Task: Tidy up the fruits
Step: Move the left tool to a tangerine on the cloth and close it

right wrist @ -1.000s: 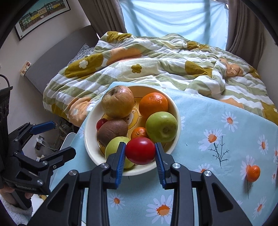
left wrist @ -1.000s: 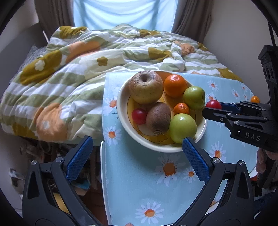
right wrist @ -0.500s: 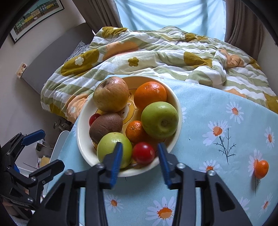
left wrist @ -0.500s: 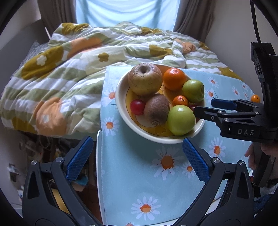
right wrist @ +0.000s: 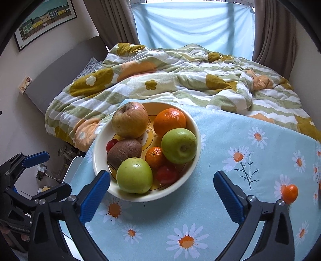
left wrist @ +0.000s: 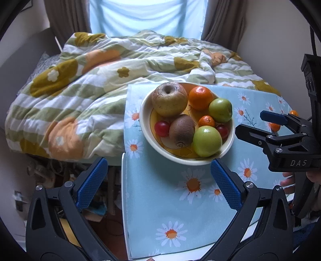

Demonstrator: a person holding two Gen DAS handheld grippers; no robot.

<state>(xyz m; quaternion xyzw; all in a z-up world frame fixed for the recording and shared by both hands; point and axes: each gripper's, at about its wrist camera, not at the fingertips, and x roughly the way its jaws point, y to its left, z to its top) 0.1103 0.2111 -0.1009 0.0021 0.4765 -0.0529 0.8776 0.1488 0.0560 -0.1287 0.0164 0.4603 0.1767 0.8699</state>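
A cream bowl on the daisy cloth holds a brown apple, an orange, two green apples, a kiwi, a small tangerine and two red tomatoes. My right gripper is open and empty, just in front of the bowl; it also shows in the left wrist view. My left gripper is open and empty, near the bowl's front-left. A loose tangerine lies on the cloth at right.
The table with the blue daisy cloth stands against a bed with a flowered quilt. The table's left edge drops to floor clutter. A wall with a picture is at left.
My right gripper opened and let the red tomato go into the bowl, then drew back and opened wide. My left gripper pulled back slightly.
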